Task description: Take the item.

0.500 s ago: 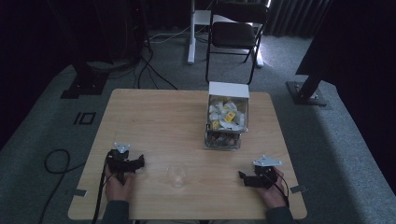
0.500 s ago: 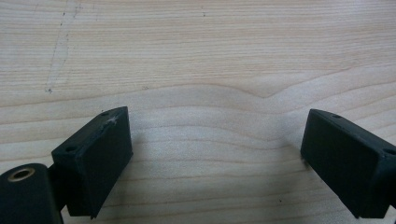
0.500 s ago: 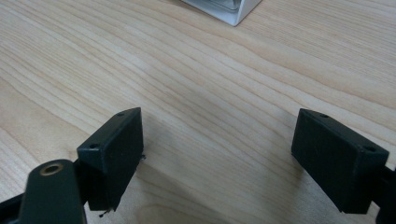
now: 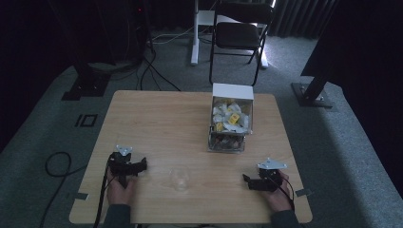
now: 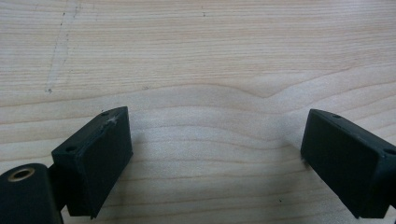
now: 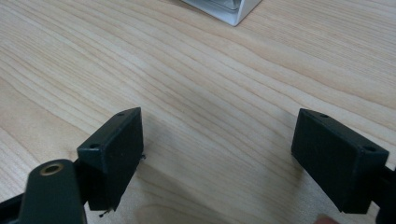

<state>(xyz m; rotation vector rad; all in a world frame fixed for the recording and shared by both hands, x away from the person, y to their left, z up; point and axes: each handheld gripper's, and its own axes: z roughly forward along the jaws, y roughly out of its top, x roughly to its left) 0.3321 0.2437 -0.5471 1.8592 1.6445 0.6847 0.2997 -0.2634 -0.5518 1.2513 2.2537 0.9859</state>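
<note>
1. Box (image 4: 231, 124) of small packets, the likeliest thing for any task since none was given, stood open toward the far right corner of the surface (image 4: 157, 118), its packets heaped inside.
2. We held the left claw (image 4: 141, 165) near the near left corner; in the left gripper view its jaws stood wide apart with bare wood between them.
3. We held the right claw (image 4: 246, 181) near the near right corner, jaws likewise spread and gripping nothing; a white corner, probably the box's (image 6: 224, 9), showed ahead in the right gripper view.
4. A small clear cup (image 4: 179, 178), hard to make out, sat between our claws by the near edge, apart from both.
5. Compared with half a second before, we saw nothing shifted: both claws, the cup and the box kept their places, so we judged no work had begun.
</note>
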